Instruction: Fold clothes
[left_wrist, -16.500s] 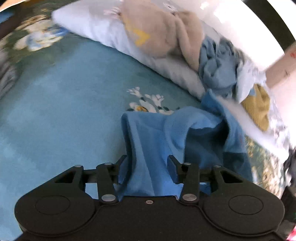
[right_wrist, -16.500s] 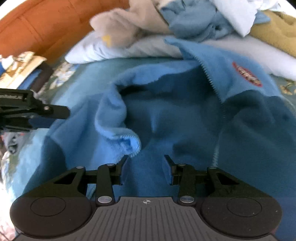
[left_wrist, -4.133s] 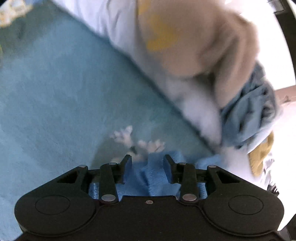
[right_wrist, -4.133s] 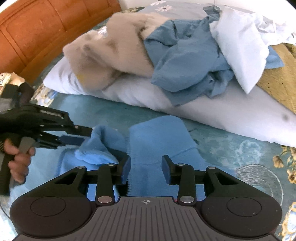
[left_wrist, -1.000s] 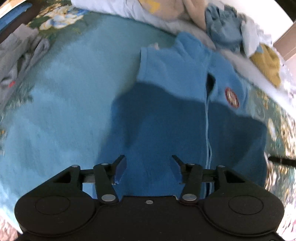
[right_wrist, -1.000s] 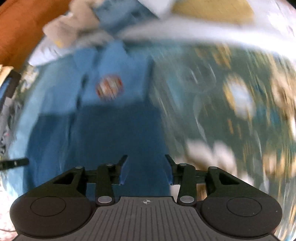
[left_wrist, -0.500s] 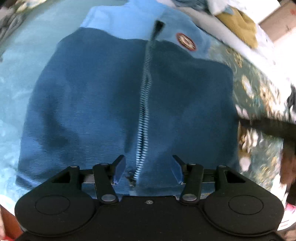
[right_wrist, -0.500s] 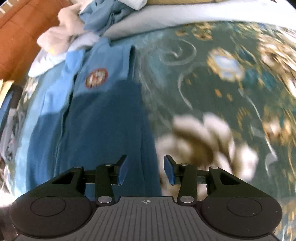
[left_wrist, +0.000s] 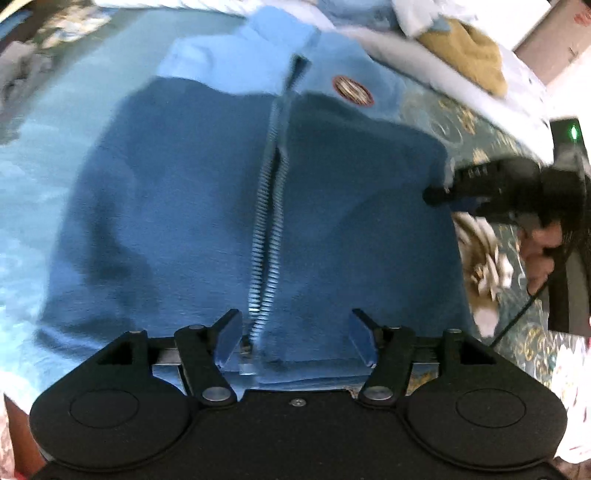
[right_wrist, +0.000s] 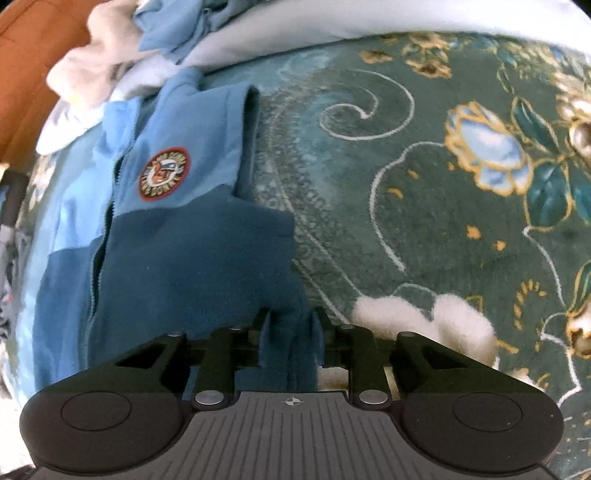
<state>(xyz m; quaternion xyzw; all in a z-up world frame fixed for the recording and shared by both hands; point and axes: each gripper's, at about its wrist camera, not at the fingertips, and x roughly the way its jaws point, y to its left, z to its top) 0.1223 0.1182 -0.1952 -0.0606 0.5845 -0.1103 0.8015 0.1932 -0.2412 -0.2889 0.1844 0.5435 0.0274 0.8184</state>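
Note:
A blue fleece vest (left_wrist: 184, 206) lies flat on the bed, front up, with a zipper (left_wrist: 267, 221) down its middle and a round badge (left_wrist: 352, 88) near the collar. My left gripper (left_wrist: 295, 338) hangs open over the hem, and the zipper's lower end lies by its left finger. In the right wrist view the vest (right_wrist: 184, 258) and its badge (right_wrist: 164, 173) fill the left half. My right gripper (right_wrist: 291, 328) is shut on a bunched fold of the vest's side edge. The left wrist view also shows that right gripper (left_wrist: 439, 194) at the vest's right side, with a hand (left_wrist: 539, 243) holding it.
A dark green floral bedspread (right_wrist: 443, 184) lies to the right of the vest, with a white fluffy patch (right_wrist: 406, 317) beside my right gripper. Behind the collar a white pillow (right_wrist: 295, 33) carries piled clothes, among them a mustard garment (left_wrist: 469, 55). An orange wooden headboard (right_wrist: 22, 74) stands at far left.
My right gripper has closed on the vest's side edge, which now bunches between its fingers. My left gripper has drifted slightly along the hem and stays open.

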